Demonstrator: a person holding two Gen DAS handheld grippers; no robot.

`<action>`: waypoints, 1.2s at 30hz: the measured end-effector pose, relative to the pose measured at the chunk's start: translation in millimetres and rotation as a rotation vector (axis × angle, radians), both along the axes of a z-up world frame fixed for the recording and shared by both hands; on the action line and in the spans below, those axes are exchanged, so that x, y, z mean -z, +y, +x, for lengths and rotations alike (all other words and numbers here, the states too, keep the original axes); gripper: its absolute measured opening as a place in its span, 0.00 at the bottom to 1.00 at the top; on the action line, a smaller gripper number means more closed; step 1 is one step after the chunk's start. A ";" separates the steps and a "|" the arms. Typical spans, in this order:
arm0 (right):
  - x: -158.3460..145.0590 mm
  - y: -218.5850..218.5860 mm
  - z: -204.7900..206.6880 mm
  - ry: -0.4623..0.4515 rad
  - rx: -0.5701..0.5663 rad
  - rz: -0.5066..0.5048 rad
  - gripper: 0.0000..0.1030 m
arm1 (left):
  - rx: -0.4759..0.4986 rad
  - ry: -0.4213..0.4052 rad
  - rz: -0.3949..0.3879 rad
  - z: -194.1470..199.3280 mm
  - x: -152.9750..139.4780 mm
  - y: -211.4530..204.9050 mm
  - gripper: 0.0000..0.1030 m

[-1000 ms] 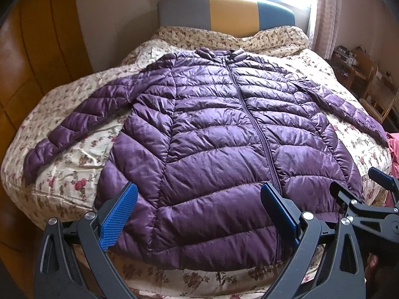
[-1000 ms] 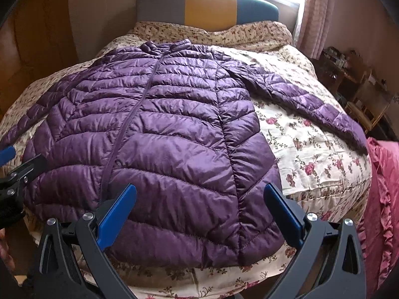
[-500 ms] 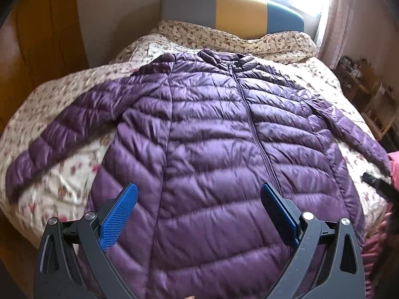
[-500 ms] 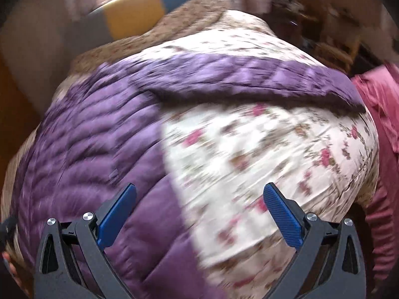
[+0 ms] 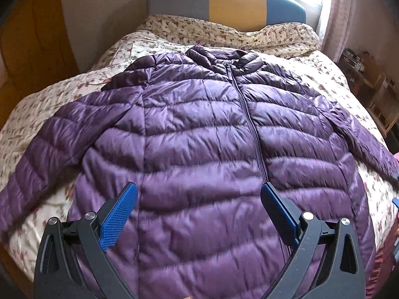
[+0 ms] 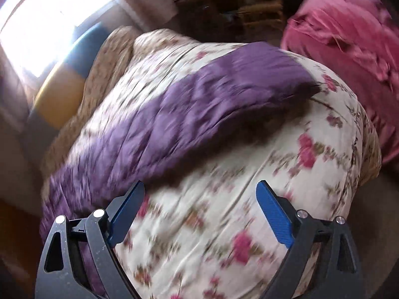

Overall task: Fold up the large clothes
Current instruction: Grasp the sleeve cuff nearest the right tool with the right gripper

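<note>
My right view smears the purple jacket [image 6: 199,114] sleeve and bedspread [image 6: 249,199] (heavy blur); my left view crops the jacket's hem.

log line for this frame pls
jacket: flat, zipped, unfolded | left gripper: open over hem, empty | right gripper: closing, empty, near sleeve | bed

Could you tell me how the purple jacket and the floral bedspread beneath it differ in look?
The purple jacket is one solid colour, while the floral bedspread is cream with small red flowers. The jacket is glossy and puffed into stitched bands; the bedspread looks matte and flatter. Both lie spread out on the bed.
</note>
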State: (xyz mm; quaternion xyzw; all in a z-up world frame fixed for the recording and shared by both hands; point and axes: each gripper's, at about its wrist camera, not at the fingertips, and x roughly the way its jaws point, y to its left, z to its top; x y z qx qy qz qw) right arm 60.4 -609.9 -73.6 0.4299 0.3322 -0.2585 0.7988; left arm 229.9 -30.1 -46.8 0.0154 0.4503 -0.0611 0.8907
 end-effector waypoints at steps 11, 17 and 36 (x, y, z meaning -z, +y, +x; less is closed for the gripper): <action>0.4 -60.8 16.0 -0.021 0.151 0.034 0.55 | -0.032 0.026 -0.011 59.8 16.5 3.8 0.97; -11.0 -58.9 38.7 -0.009 0.111 -0.039 0.25 | -0.062 0.030 -0.008 81.7 21.9 14.4 0.97; -62.0 55.3 141.0 -0.060 -0.241 -0.220 0.15 | -0.060 0.028 -0.050 94.6 30.4 30.1 0.97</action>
